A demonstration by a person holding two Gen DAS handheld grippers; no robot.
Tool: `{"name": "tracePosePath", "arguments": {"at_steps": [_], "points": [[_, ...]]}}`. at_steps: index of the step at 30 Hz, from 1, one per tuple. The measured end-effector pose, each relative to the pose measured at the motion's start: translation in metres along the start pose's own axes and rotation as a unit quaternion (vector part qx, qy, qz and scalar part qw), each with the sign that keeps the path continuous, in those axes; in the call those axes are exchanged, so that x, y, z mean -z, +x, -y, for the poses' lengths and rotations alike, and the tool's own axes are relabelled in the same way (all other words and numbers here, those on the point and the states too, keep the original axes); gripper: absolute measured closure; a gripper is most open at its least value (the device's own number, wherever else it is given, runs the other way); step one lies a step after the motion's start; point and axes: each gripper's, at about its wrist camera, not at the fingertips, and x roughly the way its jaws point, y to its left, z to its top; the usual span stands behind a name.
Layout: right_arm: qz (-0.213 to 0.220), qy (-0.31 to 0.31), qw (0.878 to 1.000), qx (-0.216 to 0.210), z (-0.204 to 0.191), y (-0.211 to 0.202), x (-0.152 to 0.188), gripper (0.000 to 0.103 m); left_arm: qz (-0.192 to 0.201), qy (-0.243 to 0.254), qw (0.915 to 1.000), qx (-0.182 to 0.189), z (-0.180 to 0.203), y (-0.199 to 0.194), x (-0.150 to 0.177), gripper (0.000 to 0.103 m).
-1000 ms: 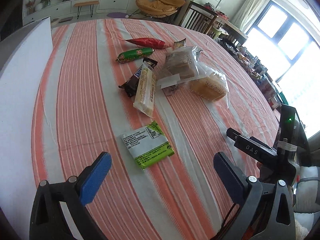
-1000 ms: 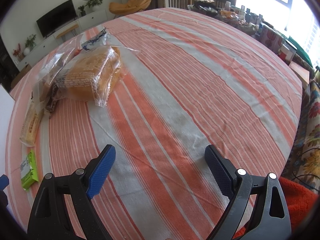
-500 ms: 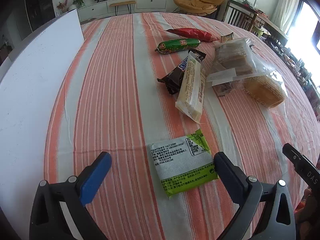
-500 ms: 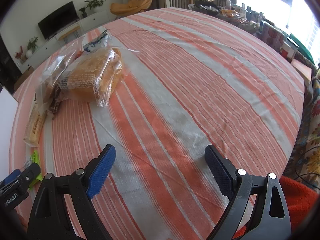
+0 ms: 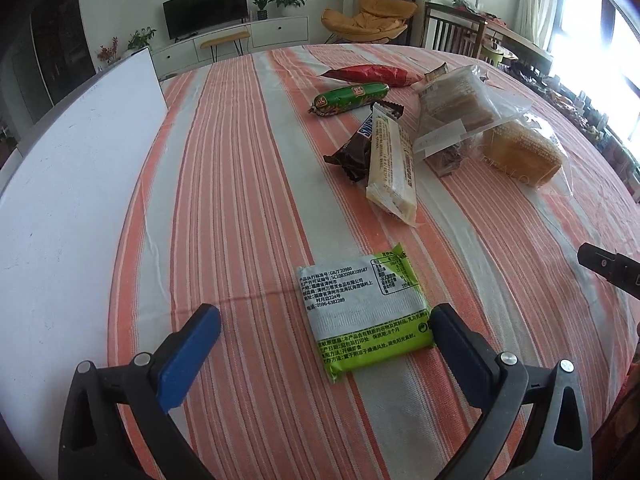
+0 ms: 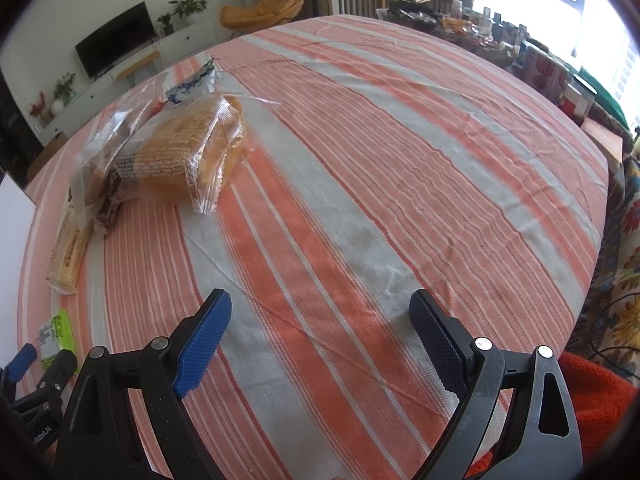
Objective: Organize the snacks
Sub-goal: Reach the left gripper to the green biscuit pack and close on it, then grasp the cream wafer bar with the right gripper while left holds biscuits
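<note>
Striped orange-and-white cloth covers the counter (image 5: 248, 168), which fills both views. A white board (image 5: 68, 184) lies along its left edge. Toward the far right sit two clear bags: the bread bag (image 5: 520, 152) and, just beside it, the cake bag (image 5: 452, 108) (they touch, and a small dark wrapper peeks from under them). Next comes the cluster of bars near the middle: a pale wafer bar (image 5: 390, 168) lies partly across a brown Snickers (image 5: 354, 148), with a green sausage (image 5: 352, 98) and a red sausage (image 5: 372, 75) just beyond, side by side.

Nearest the left wrist camera is the green packet (image 5: 360, 312), lying flat, printed back up, well apart from the cluster.

The left gripper (image 5: 324, 334) is spread wide and holds nothing; the packet lies between its fingers, its right edge just beside the right finger (image 5: 460, 340), though contact is not clear. The left finger (image 5: 188, 350) stands apart from it.

The right gripper (image 6: 320, 332) is also spread wide and empty, over bare cloth, with the bread bag (image 6: 180, 156) well ahead to its left. In that view the packet (image 6: 56, 336) and the left gripper's tip (image 6: 22, 360) show at the lower left edge.
</note>
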Motion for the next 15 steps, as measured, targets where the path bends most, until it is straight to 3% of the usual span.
{"name": "tracePosePath", "arguments": {"at_steps": [15], "points": [[-0.005,-0.015,1.000,0.015,-0.0053,0.0022,0.0016,0.010,0.012,0.009,0.9999,0.006,-0.0069,-0.0003,0.0042,0.000]]}}
